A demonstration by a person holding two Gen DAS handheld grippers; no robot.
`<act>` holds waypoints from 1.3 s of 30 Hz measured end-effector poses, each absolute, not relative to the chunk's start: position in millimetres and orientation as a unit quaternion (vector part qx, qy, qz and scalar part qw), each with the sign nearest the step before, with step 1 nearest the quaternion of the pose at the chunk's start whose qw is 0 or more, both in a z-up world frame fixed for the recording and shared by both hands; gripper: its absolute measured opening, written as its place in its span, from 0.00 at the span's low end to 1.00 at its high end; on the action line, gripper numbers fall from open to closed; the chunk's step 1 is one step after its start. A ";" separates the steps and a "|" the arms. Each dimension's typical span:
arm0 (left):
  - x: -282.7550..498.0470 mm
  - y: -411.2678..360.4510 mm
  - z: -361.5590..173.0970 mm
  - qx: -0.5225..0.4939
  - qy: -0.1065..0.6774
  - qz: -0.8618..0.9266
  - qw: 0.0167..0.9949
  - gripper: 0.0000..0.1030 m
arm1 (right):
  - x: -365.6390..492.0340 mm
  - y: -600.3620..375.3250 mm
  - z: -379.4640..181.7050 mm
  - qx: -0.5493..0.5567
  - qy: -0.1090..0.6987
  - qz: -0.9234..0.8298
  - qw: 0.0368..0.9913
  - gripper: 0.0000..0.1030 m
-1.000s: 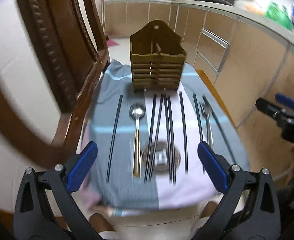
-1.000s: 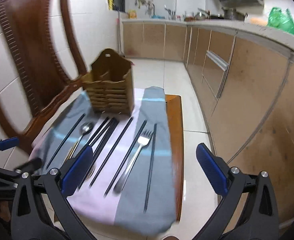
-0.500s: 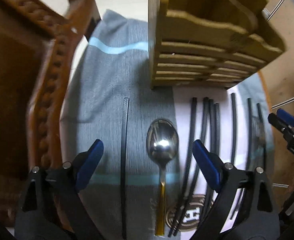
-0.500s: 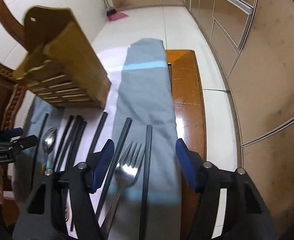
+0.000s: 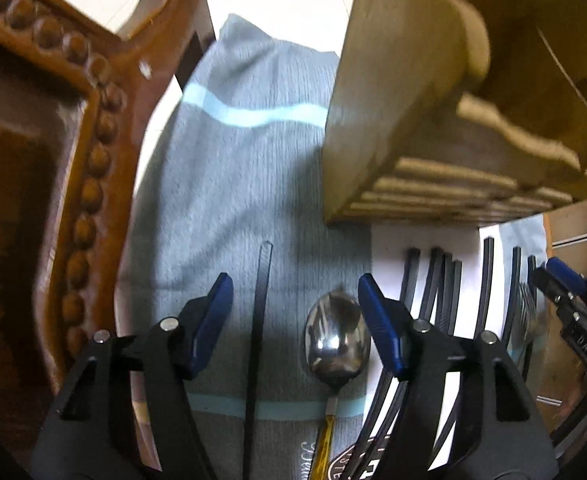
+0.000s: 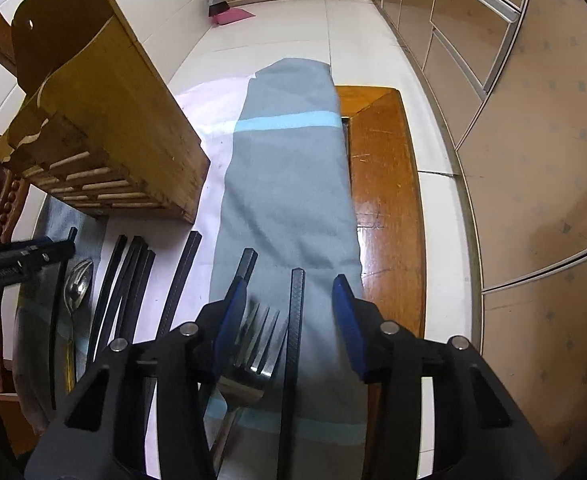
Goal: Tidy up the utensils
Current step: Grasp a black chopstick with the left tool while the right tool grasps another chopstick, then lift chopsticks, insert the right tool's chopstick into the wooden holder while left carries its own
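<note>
Pointing steeply down at the grey cloth (image 5: 245, 160), my left gripper (image 5: 295, 324) has its jaws closing. A single black chopstick (image 5: 259, 320) and the bowl of a gold-handled spoon (image 5: 335, 340) lie between its blue pads, untouched. My right gripper (image 6: 289, 320) is also closing over a fork (image 6: 253, 344) and a black chopstick (image 6: 295, 320), its pads clear of both. Several more black chopsticks (image 6: 133, 280) lie in a row between the two. The wooden utensil caddy (image 5: 433, 120) stands upright just beyond them.
A carved wooden chair (image 5: 53, 160) crowds the left edge of the cloth. Bare wooden tabletop (image 6: 385, 200) shows to the right of the cloth, with its edge close by. Tiled floor and kitchen cabinets (image 6: 533, 160) lie beyond.
Both grippers have dropped and tilted down close over the utensils. Both pairs of jaws have narrowed. The caddy now fills the top of both views.
</note>
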State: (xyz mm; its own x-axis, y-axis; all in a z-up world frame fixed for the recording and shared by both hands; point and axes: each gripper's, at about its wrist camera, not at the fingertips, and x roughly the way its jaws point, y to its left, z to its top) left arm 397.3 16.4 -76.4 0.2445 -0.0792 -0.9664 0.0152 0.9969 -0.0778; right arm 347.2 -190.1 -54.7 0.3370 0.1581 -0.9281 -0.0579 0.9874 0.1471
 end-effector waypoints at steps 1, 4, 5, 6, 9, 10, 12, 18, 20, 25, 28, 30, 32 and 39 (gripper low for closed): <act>400.2 14.6 -77.9 -0.025 0.611 -0.027 0.790 0.63 | 347.7 -188.5 -56.0 0.043 0.574 0.067 0.815 0.42; 405.2 8.3 -88.1 -0.004 0.623 -0.014 0.782 0.54 | 349.3 -182.2 -60.8 0.031 0.582 0.067 0.810 0.34; 409.7 6.6 -86.9 -0.005 0.622 -0.014 0.783 0.52 | 350.1 -179.6 -62.5 0.028 0.583 0.068 0.809 0.31; 411.9 7.9 -88.5 -0.006 0.615 -0.014 0.789 0.49 | 351.7 -178.1 -64.3 0.026 0.584 0.068 0.809 0.29; 417.9 11.1 -89.7 -0.015 0.615 -0.012 0.788 0.38 | 353.7 -176.4 -67.9 0.018 0.585 0.063 0.808 0.23; 418.5 11.9 -90.5 -0.019 0.616 -0.014 0.787 0.26 | 354.1 -176.0 -68.0 0.016 0.583 0.062 0.810 0.20; 419.7 17.9 -89.1 -0.028 0.614 -0.015 0.789 0.10 | 354.9 -175.3 -68.4 0.013 0.582 0.064 0.811 0.11; 420.0 2.5 -83.7 -0.020 0.604 -0.016 0.797 0.07 | 354.3 -177.9 -65.0 0.011 0.568 0.065 0.821 0.07; 400.2 8.0 -92.4 -0.024 0.595 -0.011 0.803 0.07 | 351.0 -182.3 -56.1 0.020 0.559 0.067 0.826 0.07; 371.7 12.8 -53.3 -0.014 0.564 -0.021 0.825 0.07 | 335.0 -196.8 -21.6 0.049 0.523 0.089 0.846 0.07; 344.6 14.2 -6.4 -0.011 0.527 -0.027 0.850 0.07 | 322.5 -207.2 -9.2 0.062 0.511 0.094 0.852 0.07; 328.4 13.0 20.7 -0.014 0.503 -0.037 0.863 0.07 | 313.1 -211.3 -0.2 0.067 0.496 0.099 0.860 0.07; 310.9 26.7 46.0 -0.016 0.474 -0.050 0.879 0.07 | 301.7 -212.8 12.4 0.071 0.481 0.103 0.868 0.07; 248.6 27.6 114.6 0.003 0.393 -0.083 0.916 0.06 | 252.9 -209.0 62.9 0.077 0.421 0.122 0.895 0.07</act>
